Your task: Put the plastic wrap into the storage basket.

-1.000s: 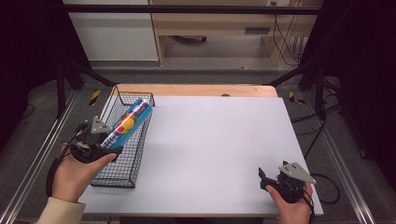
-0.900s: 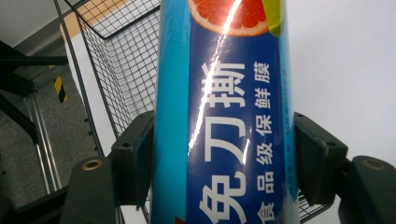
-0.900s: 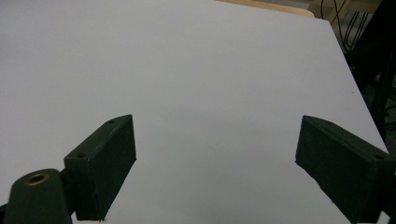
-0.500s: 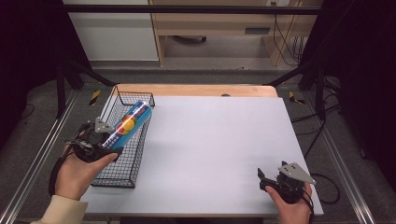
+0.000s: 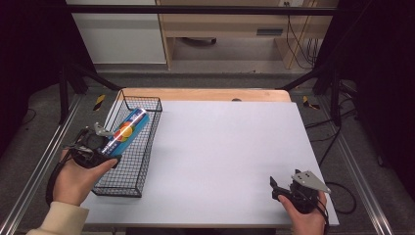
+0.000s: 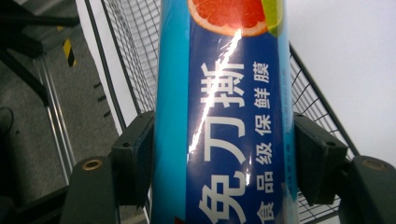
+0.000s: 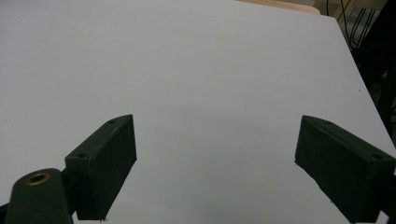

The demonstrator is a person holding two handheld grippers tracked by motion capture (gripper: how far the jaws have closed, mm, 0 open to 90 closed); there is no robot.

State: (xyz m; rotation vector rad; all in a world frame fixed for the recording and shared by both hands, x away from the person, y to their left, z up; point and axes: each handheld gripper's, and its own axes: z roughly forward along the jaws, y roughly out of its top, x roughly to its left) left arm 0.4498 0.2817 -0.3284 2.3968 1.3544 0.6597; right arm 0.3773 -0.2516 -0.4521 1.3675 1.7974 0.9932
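A long blue box of cling film (image 5: 128, 129) with a grapefruit picture lies slanted over the black wire basket (image 5: 139, 171) at the table's left. My left gripper (image 5: 108, 146) is shut on the box's near end; in the left gripper view both pads press its sides (image 6: 224, 154). The box's far end points into the basket (image 6: 126, 70). My right gripper (image 5: 275, 188) rests near the table's front right corner, and its jaws stand wide open over bare white table (image 7: 215, 144).
The white table top (image 5: 225, 147) spreads between the basket and my right hand. A wooden strip (image 5: 205, 94) runs along the table's far edge. Metal rails (image 5: 39, 166) and dark stands flank the table's left and right sides.
My left gripper with the cling film box has shifted slightly toward the near left and lower over the basket. My right gripper has stayed where it was.
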